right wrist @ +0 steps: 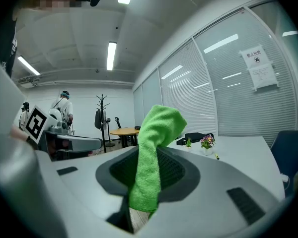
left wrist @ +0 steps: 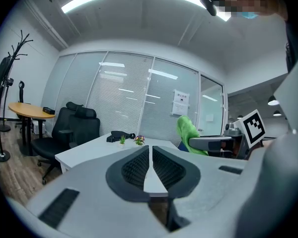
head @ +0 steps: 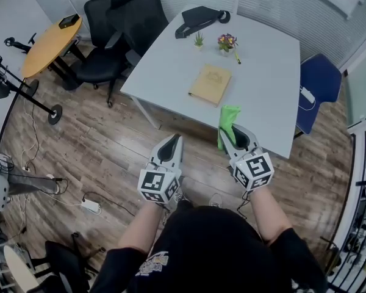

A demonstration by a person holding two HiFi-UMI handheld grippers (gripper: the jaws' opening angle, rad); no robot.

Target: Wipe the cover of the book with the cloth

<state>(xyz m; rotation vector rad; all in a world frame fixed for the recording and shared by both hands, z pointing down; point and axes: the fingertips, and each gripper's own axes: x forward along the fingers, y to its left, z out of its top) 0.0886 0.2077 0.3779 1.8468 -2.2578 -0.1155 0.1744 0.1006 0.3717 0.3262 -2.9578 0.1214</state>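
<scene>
Main risk from here, as I judge it: the tan, flat rectangular book (head: 210, 84) lies loose on the white rectangular desk (head: 274, 78), closed, a little back from the desk's near edge and roughly midway along it, with nothing steadying it. A firm swipe could push it across the smooth top toward the small pot of purple and yellow flowers (head: 227, 43) and the little green plant (head: 199, 39) nearer the far edge. Second risk: the bright green terry cloth (head: 227, 124) is pinched along a narrow strip only, with its free end standing up past the jaw tips. Drag on the cover could pull it out, or it could fold aside and let the hard grey jaws rub the cover instead. Right gripper (head: 230, 137): jaws clamped on the cloth, the fabric running down between the ribbed pads in the right gripper view; it touches nothing else and hangs short of the desk's near edge, over the wooden floor. Left gripper (head: 177, 140): jaws fully together, nothing between them, also short of the near edge and well apart from the book. Wiping is not yet begun. To steady the book, the left gripper would probably have to press down on a corner.
</scene>
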